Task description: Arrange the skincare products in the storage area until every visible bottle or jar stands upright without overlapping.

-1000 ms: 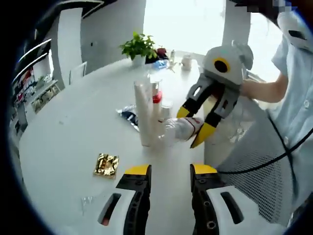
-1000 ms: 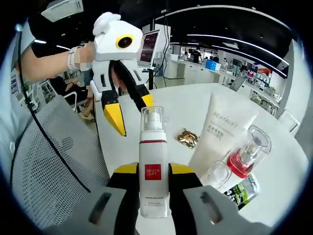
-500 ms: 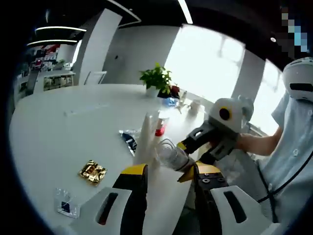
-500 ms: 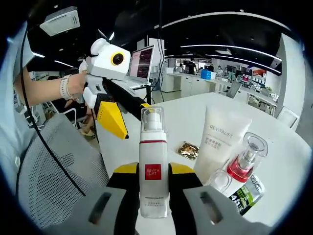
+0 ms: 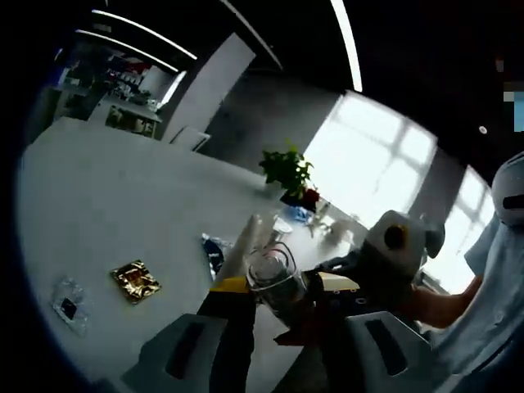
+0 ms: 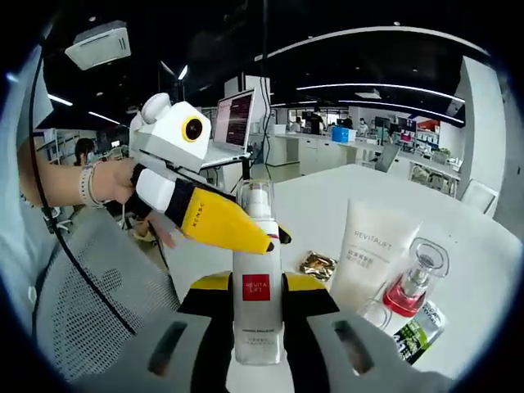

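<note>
Left gripper [image 6: 270,237] has closed in on the pump bottle [image 6: 257,286]; its jaws now straddle the bottle's cap, spread apart. Right gripper [image 6: 255,286] stays clamped on the bottle, upright, with the tube [image 6: 370,254] nearby.

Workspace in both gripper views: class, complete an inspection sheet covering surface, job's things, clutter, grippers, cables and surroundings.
Surface: white table.
Job's things: white pump bottle with red label held off the table; white plastic tube and clear red-liquid bottle standing side by side.
Clutter: gold foil sachet and green-black sachet lying flat.
Grippers: right gripper shut on the pump bottle; left gripper jaws apart around its clear cap.
Cables: black cable across the chair.
Surroundings: grey mesh chair, open laptop, potted green plant.
</note>
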